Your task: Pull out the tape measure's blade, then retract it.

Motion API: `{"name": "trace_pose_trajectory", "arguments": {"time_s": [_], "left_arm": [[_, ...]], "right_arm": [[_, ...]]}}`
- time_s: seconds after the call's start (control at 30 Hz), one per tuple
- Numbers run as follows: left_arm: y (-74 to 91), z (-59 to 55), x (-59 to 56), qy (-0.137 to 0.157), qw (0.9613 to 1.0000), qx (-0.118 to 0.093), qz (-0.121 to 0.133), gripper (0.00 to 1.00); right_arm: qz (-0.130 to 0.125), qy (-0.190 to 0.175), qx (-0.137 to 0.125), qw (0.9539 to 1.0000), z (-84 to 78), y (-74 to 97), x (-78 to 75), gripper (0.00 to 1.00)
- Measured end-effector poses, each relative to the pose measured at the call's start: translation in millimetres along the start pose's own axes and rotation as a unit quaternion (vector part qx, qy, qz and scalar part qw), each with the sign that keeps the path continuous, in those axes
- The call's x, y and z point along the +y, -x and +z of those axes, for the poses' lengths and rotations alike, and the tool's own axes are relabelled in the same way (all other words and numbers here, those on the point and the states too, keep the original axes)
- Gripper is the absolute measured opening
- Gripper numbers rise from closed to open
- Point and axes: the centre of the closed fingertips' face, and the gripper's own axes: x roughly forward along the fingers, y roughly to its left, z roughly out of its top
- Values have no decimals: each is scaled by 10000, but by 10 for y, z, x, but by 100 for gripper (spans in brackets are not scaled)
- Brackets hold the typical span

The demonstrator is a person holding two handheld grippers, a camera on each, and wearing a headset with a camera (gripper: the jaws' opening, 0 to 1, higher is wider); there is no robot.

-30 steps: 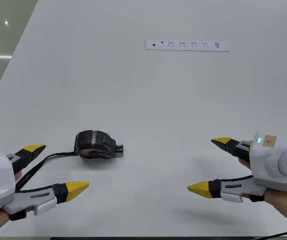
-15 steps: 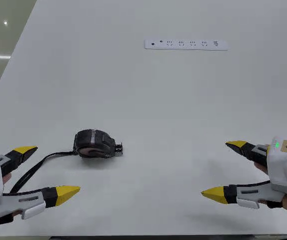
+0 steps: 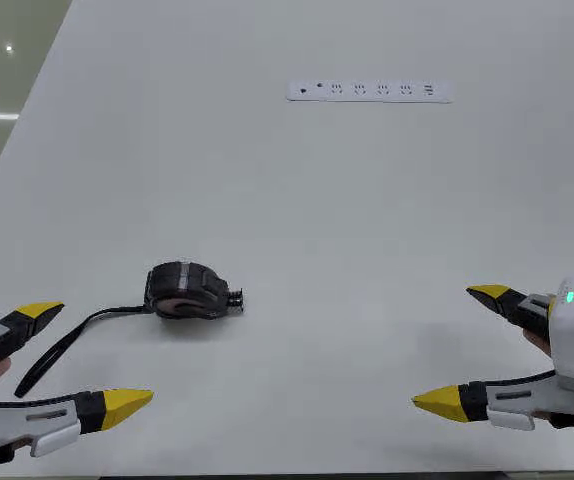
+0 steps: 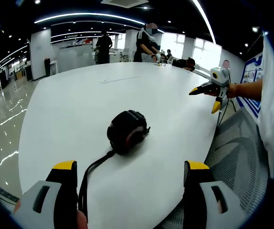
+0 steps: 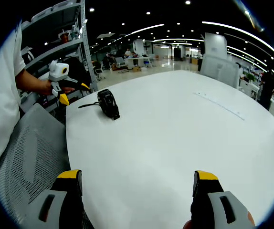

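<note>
Bright, even light from ceiling strips (image 4: 94, 15) above the table (image 3: 347, 200); shadows soft, focus sharp, fisheye edges curved.

The worktop (image 3: 297, 200) is plain white. The tape measure (image 3: 189, 291) is black and dark grey, with a reddish-brown round side face, and its strap (image 3: 62, 343) is black. The power strip (image 3: 369, 92) is white with small dark socket marks. The left claw (image 3: 92, 354) and the right claw (image 3: 455, 346) have white bodies, black fingers and yellow tips (image 3: 127, 401). A small green light (image 3: 570, 296) glows on the right one. The floor (image 3: 7, 70) is glossy grey-green. In the right gripper view a chair (image 5: 27, 157) has grey mesh.
</note>
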Motion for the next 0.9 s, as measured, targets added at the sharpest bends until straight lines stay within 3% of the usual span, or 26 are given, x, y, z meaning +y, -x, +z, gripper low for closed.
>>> {"name": "trace_pose_trajectory", "arguments": {"time_s": [0.2, 0.43, 0.9], "left_arm": [[1, 21, 6, 50, 10000, -85, -13, 99], [-5, -13, 23, 31, 10000, -19, 8, 99], [-5, 1, 61, -25, 9999, -79, 139, 96]], "right_arm": [[18, -45, 0, 10000, -12, -9, 7, 97], [-5, -27, 21, 10000, -21, -1, -8, 97], [-14, -47, 7, 10000, -4, 7, -3, 97]]}}
